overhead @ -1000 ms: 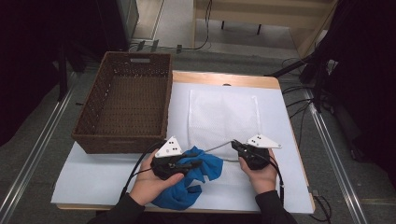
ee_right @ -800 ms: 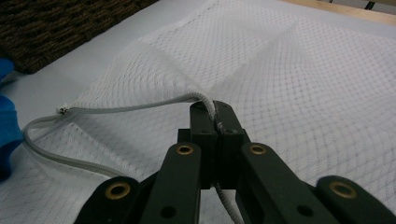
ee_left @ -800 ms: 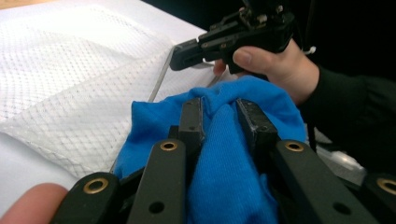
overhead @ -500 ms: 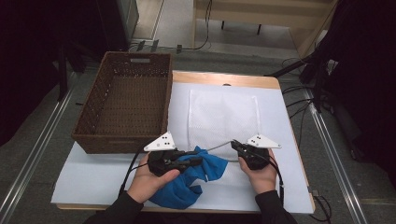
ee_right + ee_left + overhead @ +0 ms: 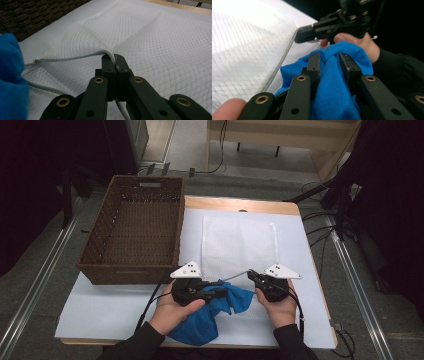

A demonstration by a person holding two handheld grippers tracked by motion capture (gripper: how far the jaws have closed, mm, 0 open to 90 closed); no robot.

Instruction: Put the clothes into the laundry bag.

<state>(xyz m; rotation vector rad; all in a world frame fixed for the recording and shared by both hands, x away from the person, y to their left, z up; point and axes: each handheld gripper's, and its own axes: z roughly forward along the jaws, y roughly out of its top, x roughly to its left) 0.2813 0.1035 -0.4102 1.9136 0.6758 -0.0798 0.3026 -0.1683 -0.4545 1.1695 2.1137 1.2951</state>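
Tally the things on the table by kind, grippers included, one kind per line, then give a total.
Wicker basket: 1
White mesh bag: 1
Blue cloth: 1
Handheld grippers: 2, the left gripper shut on the blue cloth, the right gripper shut on the white mesh bag's edge
Total: 5

Wooden table [image 5: 240, 204], covered by white sheet [image 5: 115, 307]. On it: brown wicker basket [image 5: 134, 235] far left, white mesh bag [image 5: 239, 245] centre, blue cloth [image 5: 212, 317] near edge.
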